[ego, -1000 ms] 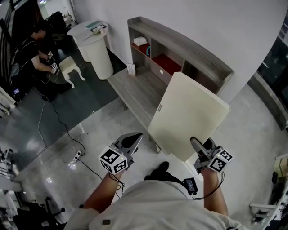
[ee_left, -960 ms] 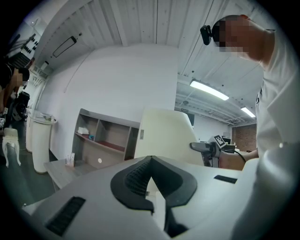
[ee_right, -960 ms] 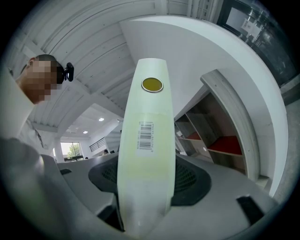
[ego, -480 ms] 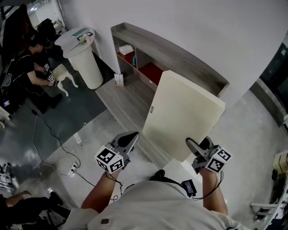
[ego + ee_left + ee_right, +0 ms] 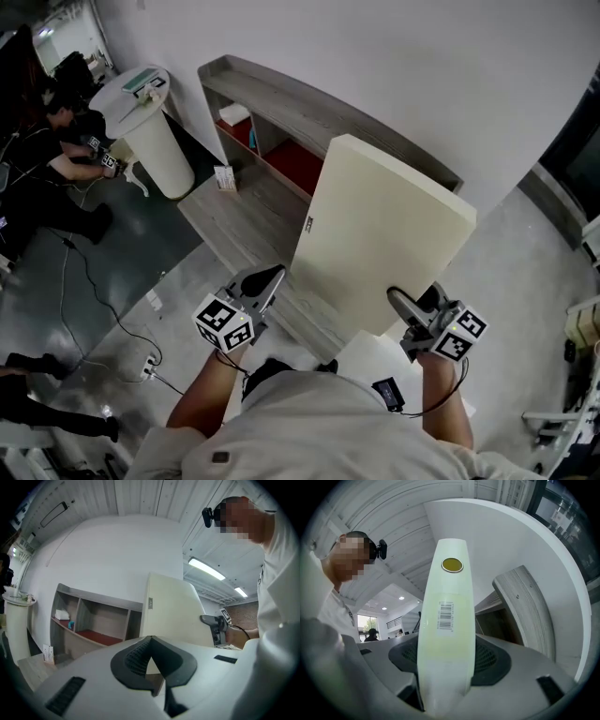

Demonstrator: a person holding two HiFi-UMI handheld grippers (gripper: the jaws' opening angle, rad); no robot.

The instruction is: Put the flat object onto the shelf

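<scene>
Shelf point(image 5: 281, 98) sits nearer than a second ago. Right gripper point(image 5: 412, 306) clamps the cream board point(image 5: 380, 234) before it — length running 5 to 11 o'clock; left gripper point(image 5: 270, 276) closed, empty.

Barcode label point(image 5: 446, 615) on cream board point(image 5: 446, 667), digits unreadable, no other legible text

The person wears a pale short-sleeved shirt point(image 5: 319, 433). The grey left tongs point(image 5: 268, 276) and right tongs point(image 5: 398, 298) each bear a white cube point(image 5: 223, 323) with black square markers. A thin black cable point(image 5: 433, 410) leaves the right wrist.
</scene>
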